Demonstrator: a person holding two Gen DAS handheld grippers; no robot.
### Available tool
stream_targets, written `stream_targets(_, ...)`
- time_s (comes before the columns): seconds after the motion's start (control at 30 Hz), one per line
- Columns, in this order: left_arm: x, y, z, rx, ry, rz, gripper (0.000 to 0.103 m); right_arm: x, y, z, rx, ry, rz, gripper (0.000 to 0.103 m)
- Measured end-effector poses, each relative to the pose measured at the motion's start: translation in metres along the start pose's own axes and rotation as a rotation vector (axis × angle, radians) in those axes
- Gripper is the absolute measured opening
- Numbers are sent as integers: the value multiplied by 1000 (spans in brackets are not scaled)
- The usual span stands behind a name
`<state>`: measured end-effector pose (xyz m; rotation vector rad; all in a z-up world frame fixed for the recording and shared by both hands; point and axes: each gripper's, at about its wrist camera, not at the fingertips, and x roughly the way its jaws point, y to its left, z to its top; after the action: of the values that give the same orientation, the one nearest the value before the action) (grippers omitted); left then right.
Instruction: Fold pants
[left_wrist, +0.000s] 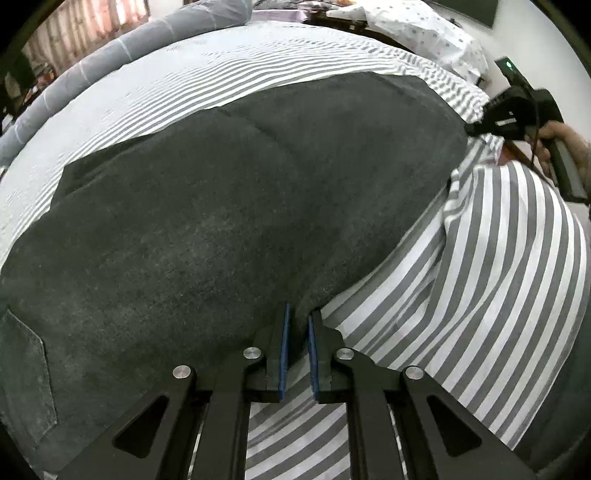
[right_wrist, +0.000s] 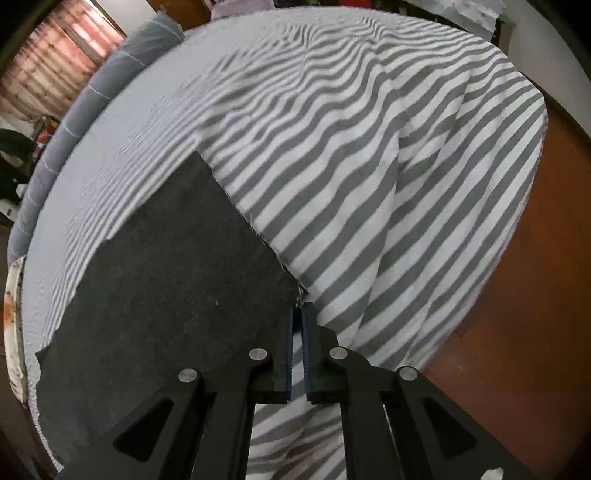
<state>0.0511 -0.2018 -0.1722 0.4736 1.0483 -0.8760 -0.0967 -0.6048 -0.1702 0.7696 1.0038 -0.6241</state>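
Dark grey pants (left_wrist: 240, 206) lie spread flat on a grey-and-white striped bed sheet (left_wrist: 236, 70). A back pocket (left_wrist: 26, 373) shows at the lower left. My left gripper (left_wrist: 297, 317) is shut on the near edge of the pants, with cloth between its blue pads. In the right wrist view the pants (right_wrist: 166, 280) fill the lower left, their hem running diagonally. My right gripper (right_wrist: 298, 314) is shut on the hem corner of the pants. The right gripper also shows in the left wrist view (left_wrist: 476, 127), at the far right end of the pants.
The striped sheet (right_wrist: 369, 166) hangs in folds over the bed's edge at right. A brown wooden surface (right_wrist: 517, 314) lies beyond it. A grey bolster (left_wrist: 88, 74) runs along the far side of the bed. A dotted white cloth (left_wrist: 424, 33) lies at the back right.
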Motion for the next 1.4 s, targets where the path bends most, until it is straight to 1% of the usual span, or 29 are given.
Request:
stream_targets(0.1, -6, 8, 3, -48, -4, -30, 14, -15, 1, 2, 14, 0, 18, 14)
stream_targets(0.17, -16, 14, 5, -82, -13, -64, 18, -32, 9, 7, -5, -32, 10, 16)
stream_targets(0.27, -37, 25, 6, -118, -65, -101, 20, -56, 30, 16, -70, -65, 19, 17)
stream_targets(0.33, -50, 34, 6, -140, -91, -122, 20, -72, 56, 24, -130, -83, 40, 21)
stream_targets(0.4, -59, 46, 6, -165, -107, -136, 20, -77, 85, 29, -192, -76, 73, 23)
stream_targets(0.43, -64, 53, 8, -184, -128, -119, 20, -78, 111, 32, -249, -60, 107, 23)
stream_targets(0.5, -73, 72, 9, -243, -169, -83, 21, -75, 150, 31, -332, -34, 153, 23)
stream_targets(0.53, -76, 84, 10, -283, -186, -57, 22, -70, 181, 28, -386, -9, 192, 23)
stream_targets(0.57, -78, 97, 11, -334, -205, -11, 22, -66, 202, 26, -422, 9, 217, 23)
stream_targets(0.63, -78, 116, 15, -400, -230, 43, 23, -51, 257, 16, -500, 66, 282, 23)
stream_targets(0.67, -77, 129, 17, -443, -238, 95, 23, -46, 279, 11, -532, 93, 308, 23)
stream_targets(0.7, -75, 137, 20, -463, -241, 125, 23, -40, 304, 4, -566, 125, 337, 23)
stream_targets(0.73, -73, 142, 20, -475, -245, 140, 23, -30, 335, -5, -609, 175, 376, 23)
stream_targets(0.8, -70, 154, 22, -509, -245, 183, 23, -14, 376, -20, -662, 250, 430, 23)
stream_targets(0.83, -68, 161, 22, -523, -247, 196, 23, -1, 403, -31, -693, 309, 460, 23)
stream_targets(0.9, -60, 169, 19, -548, -233, 207, 23, 14, 435, -49, -727, 371, 481, 23)
stream_targets(0.97, -50, 177, 11, -568, -189, 212, 23, 32, 468, -66, -769, 425, 488, 23)
stream_targets(1.07, -31, 180, 0, -572, -101, 212, 23, 56, 504, -84, -809, 475, 480, 23)
stream_targets(1.13, -31, 175, -3, -576, -116, 219, 23, 70, 519, -92, -830, 504, 465, 23)
stream_targets(1.17, -30, 173, -4, -570, -111, 224, 23, 76, 525, -96, -834, 520, 466, 23)
stream_targets(1.27, -30, 170, -11, -583, -127, 224, 23, 95, 534, -108, -839, 591, 473, 23)
stream_targets(1.33, -30, 168, -13, -587, -134, 228, 23, 101, 536, -120, -860, 646, 493, 23)
stream_targets(1.4, -32, 172, -16, -594, -140, 228, 23, 101, 537, -130, -909, 673, 498, 23)
